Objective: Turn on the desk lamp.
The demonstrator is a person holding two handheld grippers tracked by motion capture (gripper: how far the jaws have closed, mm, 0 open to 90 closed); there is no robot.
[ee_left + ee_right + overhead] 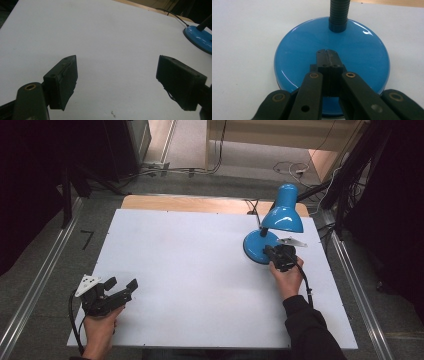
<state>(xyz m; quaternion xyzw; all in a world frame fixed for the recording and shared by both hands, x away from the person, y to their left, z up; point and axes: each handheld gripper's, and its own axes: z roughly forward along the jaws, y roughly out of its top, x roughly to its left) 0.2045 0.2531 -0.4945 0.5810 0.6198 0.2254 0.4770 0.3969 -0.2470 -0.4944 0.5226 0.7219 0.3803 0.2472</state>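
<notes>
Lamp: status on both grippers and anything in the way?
Right gripper shut, tips over the blue lamp base, nothing between the jaws. Left gripper open over bare white table, holding nothing. Lamp upright, shade above base. No obstruction around it.

High view: above, facing forward and down over the table (200, 270).
Right gripper view: close above the lamp base (294, 50).
Left gripper view: low over the table; lamp base (200, 37) shared, far ahead.
</notes>
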